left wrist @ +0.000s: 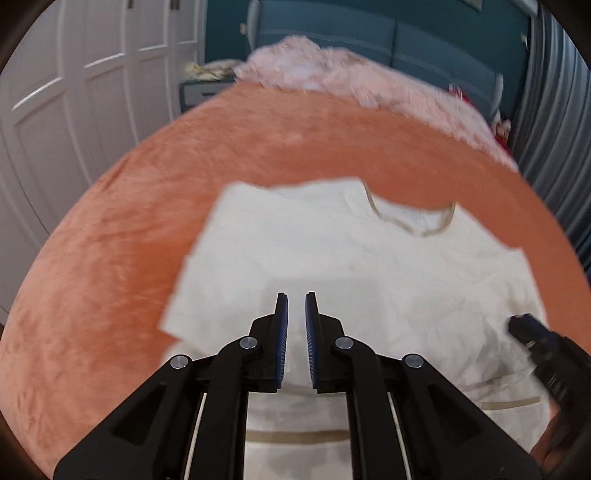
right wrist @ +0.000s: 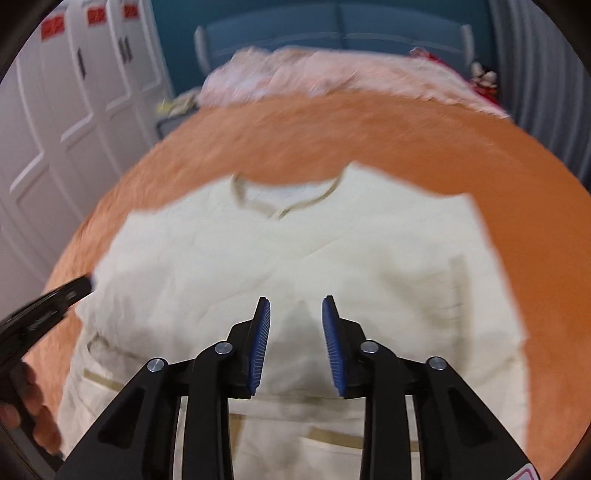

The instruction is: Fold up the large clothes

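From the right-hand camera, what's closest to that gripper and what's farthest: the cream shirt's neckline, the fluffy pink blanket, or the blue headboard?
Measured from the right gripper in its own wrist view:
1. Shirt neckline, straight ahead, at the far edge of the cream shirt lying under the gripper.
2. Fluffy pink blanket, beyond a stretch of the orange bedcover.
3. Blue headboard, behind the blanket, at the far end of the bed.

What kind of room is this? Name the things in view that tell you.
Most likely a bedroom: a bed with an orange blanket, a padded blue headboard behind it, and white panelled wardrobe doors alongside. A cream garment lies spread on the bed.
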Demonstrator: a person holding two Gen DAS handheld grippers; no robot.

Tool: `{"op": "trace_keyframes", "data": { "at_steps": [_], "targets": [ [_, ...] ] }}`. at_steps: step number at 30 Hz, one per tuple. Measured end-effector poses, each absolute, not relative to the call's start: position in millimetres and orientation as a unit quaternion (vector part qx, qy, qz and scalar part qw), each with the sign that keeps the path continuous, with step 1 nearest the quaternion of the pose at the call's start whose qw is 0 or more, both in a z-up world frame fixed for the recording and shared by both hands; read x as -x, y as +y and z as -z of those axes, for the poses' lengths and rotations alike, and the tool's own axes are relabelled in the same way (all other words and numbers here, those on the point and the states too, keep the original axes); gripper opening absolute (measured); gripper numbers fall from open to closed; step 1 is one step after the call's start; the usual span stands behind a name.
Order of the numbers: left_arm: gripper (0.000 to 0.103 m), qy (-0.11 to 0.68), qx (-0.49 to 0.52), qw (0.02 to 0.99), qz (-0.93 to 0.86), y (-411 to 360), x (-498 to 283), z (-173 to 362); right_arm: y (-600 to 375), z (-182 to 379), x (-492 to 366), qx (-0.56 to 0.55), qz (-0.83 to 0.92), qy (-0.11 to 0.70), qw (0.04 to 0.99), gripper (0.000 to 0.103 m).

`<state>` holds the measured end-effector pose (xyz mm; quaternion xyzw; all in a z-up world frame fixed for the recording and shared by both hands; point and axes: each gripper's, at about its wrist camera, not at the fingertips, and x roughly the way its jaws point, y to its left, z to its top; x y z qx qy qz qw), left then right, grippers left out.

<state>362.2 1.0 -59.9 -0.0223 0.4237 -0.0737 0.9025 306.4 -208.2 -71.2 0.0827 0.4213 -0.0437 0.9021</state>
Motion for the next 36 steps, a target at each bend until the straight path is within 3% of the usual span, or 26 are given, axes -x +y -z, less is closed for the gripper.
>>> {"op": "trace_keyframes", "data": {
  "at_steps": [4, 10, 19, 32, 34, 36],
  "targets": [
    [0.01, 0.45, 0.013, 0.89, 0.069, -17.4, -368.4, 95.8, -188.7, 110.1, -317.9, -0.068, 0.045, 0.456, 0.886, 0.026],
    [0.009, 0.437, 0.005, 0.897, 0.061, -20.3, -360.9, 124.8, -176.9, 129.2, -309.1, -0.032, 0.061, 0.441, 0.895, 0.026],
    [0.009, 0.407, -0.013, 0.912, 0.052, -26.3, -351.9, 133.7, -167.6, 134.0, -304.9, 0.012, 0.088, 0.413, 0.906, 0.027],
    [0.008, 0.396, -0.026, 0.917, 0.05, -29.3, -349.3, 131.0, -176.5, 131.4, -303.6, -0.011, 0.075, 0.408, 0.91, 0.028],
    [0.02, 0.404, -0.01, 0.912, 0.067, -23.4, -350.3, 121.6, -184.4, 124.2, -303.0, -0.036, 0.055, 0.415, 0.908, 0.036],
    [0.038, 0.412, -0.004, 0.907, 0.084, -19.0, -350.2, 110.3, -194.6, 110.5, -299.6, -0.059, 0.024, 0.42, 0.905, 0.054]
  ]
}}
